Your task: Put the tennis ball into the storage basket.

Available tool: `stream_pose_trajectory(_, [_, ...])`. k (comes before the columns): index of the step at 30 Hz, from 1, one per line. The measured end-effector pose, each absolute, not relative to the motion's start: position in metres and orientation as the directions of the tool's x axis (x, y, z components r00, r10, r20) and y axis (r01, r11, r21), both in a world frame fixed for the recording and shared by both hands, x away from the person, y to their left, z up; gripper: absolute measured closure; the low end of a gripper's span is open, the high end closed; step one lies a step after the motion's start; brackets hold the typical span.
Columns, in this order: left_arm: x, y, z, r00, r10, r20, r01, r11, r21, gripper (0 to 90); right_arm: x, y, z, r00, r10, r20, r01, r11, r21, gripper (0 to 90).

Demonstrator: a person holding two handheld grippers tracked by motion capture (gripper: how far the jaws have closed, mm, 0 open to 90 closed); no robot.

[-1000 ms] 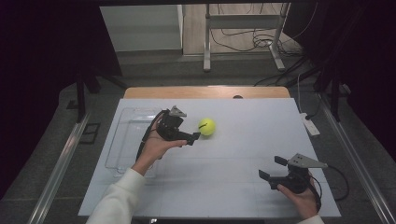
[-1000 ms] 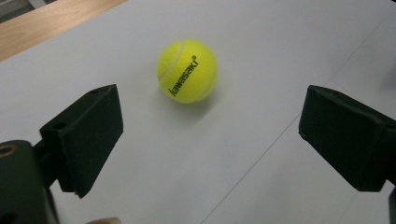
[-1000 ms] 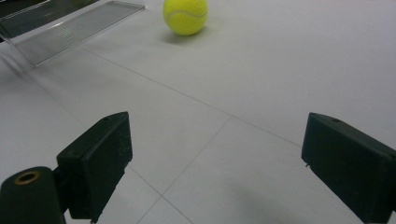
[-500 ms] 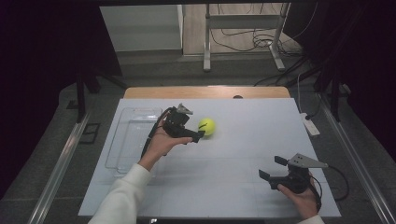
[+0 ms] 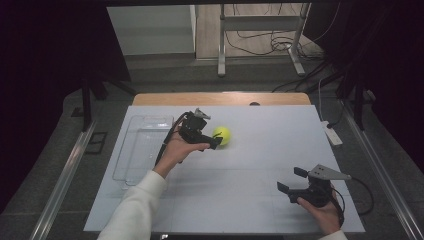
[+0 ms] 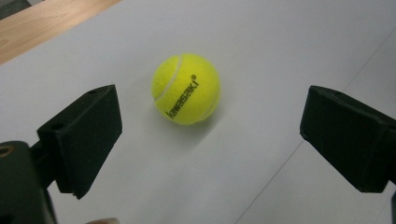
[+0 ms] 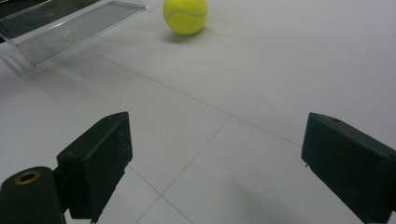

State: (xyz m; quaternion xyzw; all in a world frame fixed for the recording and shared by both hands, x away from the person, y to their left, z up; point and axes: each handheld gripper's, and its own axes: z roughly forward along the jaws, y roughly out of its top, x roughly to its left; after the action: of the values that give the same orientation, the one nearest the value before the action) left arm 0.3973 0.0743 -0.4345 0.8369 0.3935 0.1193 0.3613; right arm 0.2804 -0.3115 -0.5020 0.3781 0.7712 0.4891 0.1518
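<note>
White sheets cover the desk [image 5: 240,200], with dark floor all around. Near the left edge lies a clear flat plastic tray [image 5: 137,147]. Next to it, the left claw [image 5: 216,143] is wide open and holds nothing, likely lined up to grab the yellow fuzzy tennis ball [image 5: 221,135]. That ball sits just past its tips, between the two jaws and not touching them. By the near right corner, the right claw [image 5: 291,180] waits open and empty, well apart.
</note>
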Motion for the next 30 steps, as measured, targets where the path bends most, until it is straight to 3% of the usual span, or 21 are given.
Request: stream_pose_trajectory(30, [0.433,0.062,-0.441,0.635,0.765,-0.112,0.621,-0.419,0.662,6.0,0.281,-0.312,-0.503,-0.669,0.73,0.139,0.438,0.236,0.867,9.1])
